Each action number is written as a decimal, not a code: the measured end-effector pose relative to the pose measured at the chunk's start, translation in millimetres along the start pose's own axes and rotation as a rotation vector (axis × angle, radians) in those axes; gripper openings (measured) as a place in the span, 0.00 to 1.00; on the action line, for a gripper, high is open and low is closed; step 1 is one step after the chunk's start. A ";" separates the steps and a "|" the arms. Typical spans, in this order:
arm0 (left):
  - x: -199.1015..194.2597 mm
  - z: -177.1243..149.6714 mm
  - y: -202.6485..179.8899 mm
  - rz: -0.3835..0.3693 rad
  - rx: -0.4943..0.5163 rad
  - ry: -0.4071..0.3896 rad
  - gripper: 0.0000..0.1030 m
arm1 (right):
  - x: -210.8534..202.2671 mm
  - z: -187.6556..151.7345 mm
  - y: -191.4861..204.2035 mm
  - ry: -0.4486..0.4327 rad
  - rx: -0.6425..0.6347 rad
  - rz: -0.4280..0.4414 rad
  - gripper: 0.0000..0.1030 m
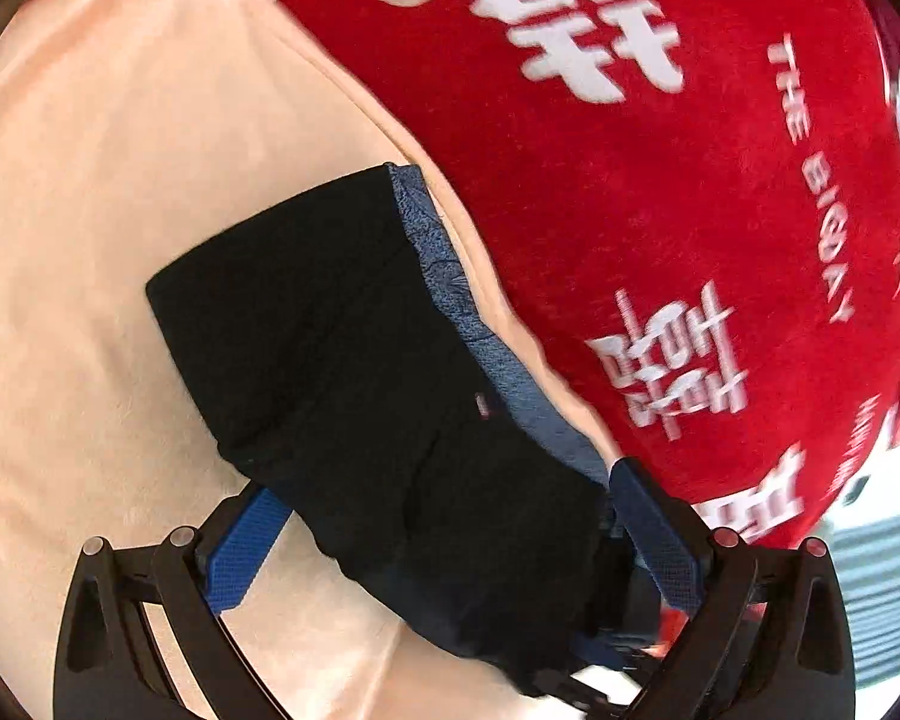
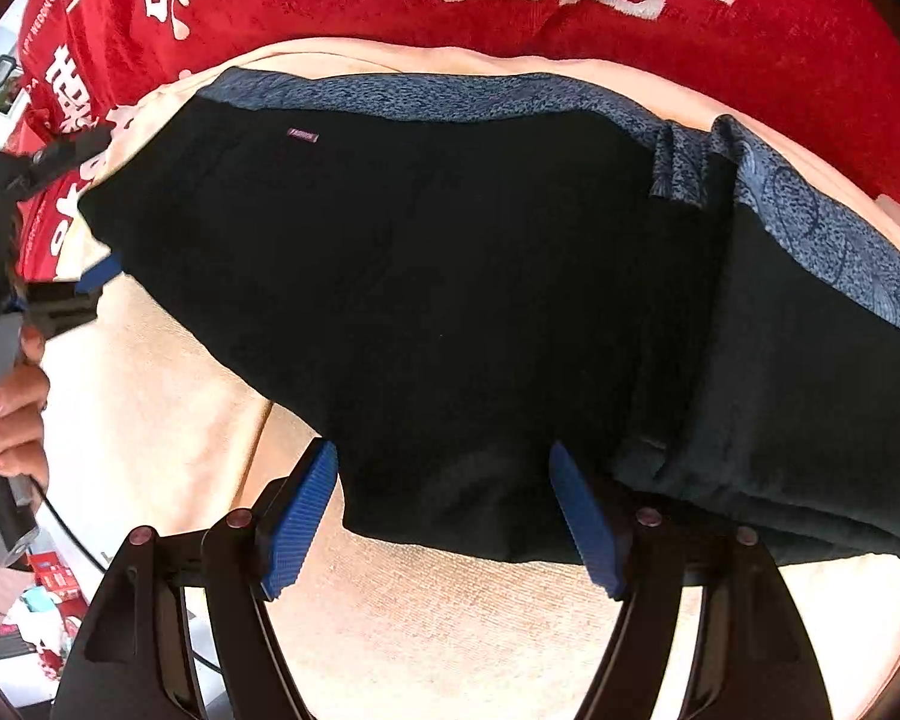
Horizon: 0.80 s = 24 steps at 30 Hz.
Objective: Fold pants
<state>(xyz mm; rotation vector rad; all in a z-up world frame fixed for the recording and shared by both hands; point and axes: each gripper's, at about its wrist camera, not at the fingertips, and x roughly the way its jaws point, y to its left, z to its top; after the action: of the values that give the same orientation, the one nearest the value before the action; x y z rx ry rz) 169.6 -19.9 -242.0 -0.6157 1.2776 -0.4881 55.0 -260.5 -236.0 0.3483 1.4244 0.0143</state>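
Observation:
The black pants with a blue patterned side stripe lie folded on a peach cloth. In the left wrist view the pants run between my left gripper's wide-apart blue pads, draped over them at the near end. My right gripper is open, its blue pads spread on either side of the pants' near edge. The left gripper also shows in the right wrist view at the pants' left end, held by a hand.
A red blanket with white lettering lies beyond the peach cloth and also shows in the right wrist view. Clutter and a cable sit at the lower left past the cloth's edge.

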 end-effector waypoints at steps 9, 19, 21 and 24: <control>30.5 3.6 -13.1 0.381 0.065 0.063 0.36 | -42.1 43.9 -5.0 0.003 0.048 0.076 0.75; 49.8 -52.3 -90.6 0.665 0.679 -0.024 0.32 | -49.5 182.3 74.7 0.194 -0.065 0.200 0.78; 52.8 -60.0 -96.4 0.685 0.741 -0.032 0.32 | -37.2 199.8 101.7 0.264 -0.114 0.205 0.78; 53.6 -56.7 -98.5 0.692 0.763 -0.033 0.32 | -16.4 221.7 147.7 0.318 -0.203 0.204 0.78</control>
<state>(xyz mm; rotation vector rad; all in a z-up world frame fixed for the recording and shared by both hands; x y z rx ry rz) 126.7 -136.8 -224.8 0.4517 1.0751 -0.3371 296.2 -174.3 -161.0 0.3316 1.6790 0.3934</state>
